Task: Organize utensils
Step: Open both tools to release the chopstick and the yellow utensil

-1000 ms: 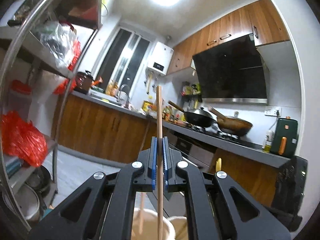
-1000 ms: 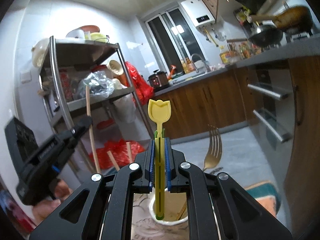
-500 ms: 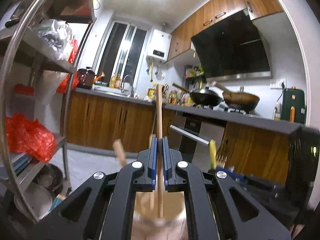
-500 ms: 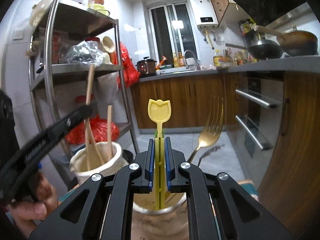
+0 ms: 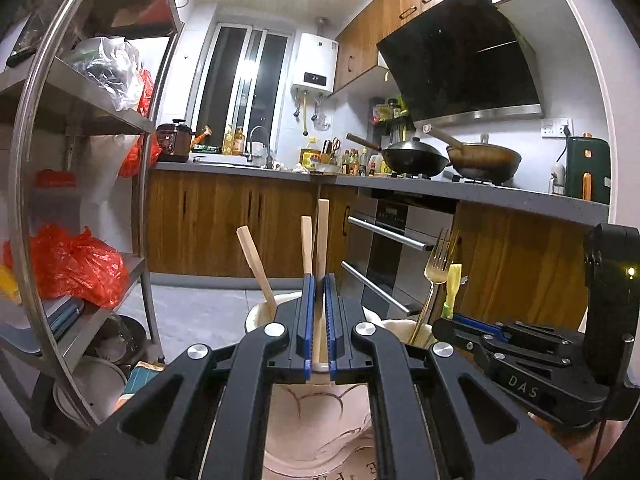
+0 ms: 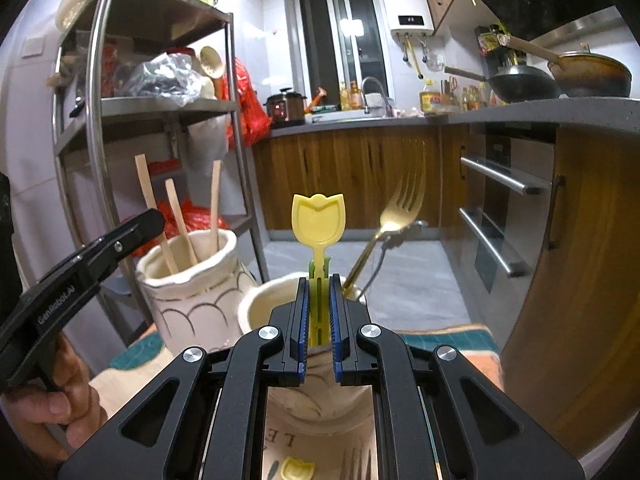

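My left gripper [image 5: 319, 312] is slightly open around a wooden stick [image 5: 322, 240] that stands in a cream ceramic jar [image 5: 316, 412] with two other wooden sticks [image 5: 256, 268]. My right gripper [image 6: 319, 312] is slightly open around a yellow tulip-shaped spoon [image 6: 318, 222] that stands in a second cream jar [image 6: 256, 312] with a gold fork [image 6: 394, 212]. The stick jar also shows in the right wrist view [image 6: 188, 280]. The fork [image 5: 434, 264] and the spoon [image 5: 453, 288] show in the left wrist view.
A steel shelf rack [image 6: 96, 120] with red bags stands left. Wooden cabinets and an oven [image 6: 504, 216] line the right. The jars stand on a patterned cloth [image 6: 452, 344]. Woks [image 5: 412, 156] sit on the counter.
Both grippers have lowered their utensils into the jars and their jaws have parted slightly. The stick and the yellow spoon now rest in the jars.
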Action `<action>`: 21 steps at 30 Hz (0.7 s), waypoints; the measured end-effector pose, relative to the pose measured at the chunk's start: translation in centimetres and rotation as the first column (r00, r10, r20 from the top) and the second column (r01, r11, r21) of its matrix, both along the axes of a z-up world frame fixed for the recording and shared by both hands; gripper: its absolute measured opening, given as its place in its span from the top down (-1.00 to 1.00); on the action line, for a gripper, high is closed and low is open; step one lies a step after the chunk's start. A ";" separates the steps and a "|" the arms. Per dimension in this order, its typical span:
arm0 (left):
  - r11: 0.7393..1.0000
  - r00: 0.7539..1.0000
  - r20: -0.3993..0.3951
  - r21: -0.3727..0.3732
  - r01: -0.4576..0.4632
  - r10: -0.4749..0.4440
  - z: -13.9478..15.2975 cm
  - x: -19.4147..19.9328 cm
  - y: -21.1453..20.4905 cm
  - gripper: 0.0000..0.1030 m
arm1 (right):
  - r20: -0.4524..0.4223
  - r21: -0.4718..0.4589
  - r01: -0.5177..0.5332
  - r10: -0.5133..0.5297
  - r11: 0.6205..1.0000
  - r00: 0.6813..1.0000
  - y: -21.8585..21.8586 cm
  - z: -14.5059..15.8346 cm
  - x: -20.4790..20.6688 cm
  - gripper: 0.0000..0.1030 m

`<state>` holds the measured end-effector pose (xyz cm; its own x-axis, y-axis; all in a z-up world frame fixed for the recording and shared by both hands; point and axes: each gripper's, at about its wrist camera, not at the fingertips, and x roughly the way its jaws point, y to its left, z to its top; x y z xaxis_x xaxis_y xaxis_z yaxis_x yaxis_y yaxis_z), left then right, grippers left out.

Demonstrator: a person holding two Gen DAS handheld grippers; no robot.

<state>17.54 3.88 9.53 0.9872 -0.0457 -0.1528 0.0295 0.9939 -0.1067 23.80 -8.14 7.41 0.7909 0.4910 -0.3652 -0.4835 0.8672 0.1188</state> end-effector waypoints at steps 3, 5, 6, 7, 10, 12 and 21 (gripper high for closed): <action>1.000 1.000 -0.008 0.011 0.000 0.000 -0.1 0.1 0.0 0.90 | -0.017 -0.003 -0.003 0.003 1.000 1.000 0.1 -0.3 0.2 0.79; 1.000 1.000 -0.005 0.025 -0.005 0.006 -0.1 0.0 -0.1 0.90 | -0.020 -0.013 -0.004 0.004 1.000 1.000 0.2 -0.4 0.3 0.79; 1.000 1.000 -0.005 0.030 -0.007 0.007 -0.1 -0.1 -0.2 0.90 | -0.023 -0.021 -0.007 0.007 1.000 1.000 0.4 -0.5 0.3 0.79; 1.000 1.000 -0.001 0.029 -0.007 0.007 0.0 -0.2 -0.2 0.90 | -0.025 -0.028 -0.008 0.007 1.000 1.000 0.5 -0.5 0.3 0.79; 1.000 1.000 0.006 0.027 -0.009 0.009 0.2 -0.6 -0.2 0.84 | -0.028 -0.039 -0.009 0.008 0.999 1.000 0.7 -0.7 0.4 0.79; 1.000 1.000 0.015 0.025 -0.013 0.013 0.5 -0.8 -0.1 0.73 | -0.029 -0.045 -0.009 0.008 0.999 1.000 0.7 -0.7 0.3 0.79; 1.000 0.998 0.052 0.014 -0.026 0.025 1.4 -2.3 0.4 0.24 | -0.006 -0.049 -0.002 0.002 0.999 1.000 0.5 -0.4 -0.2 0.55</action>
<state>15.23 4.27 10.92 0.9946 -0.0185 -0.1021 0.0092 0.9958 -0.0907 23.60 -7.65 7.02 0.7877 0.4736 -0.3939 -0.4844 0.8713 0.0789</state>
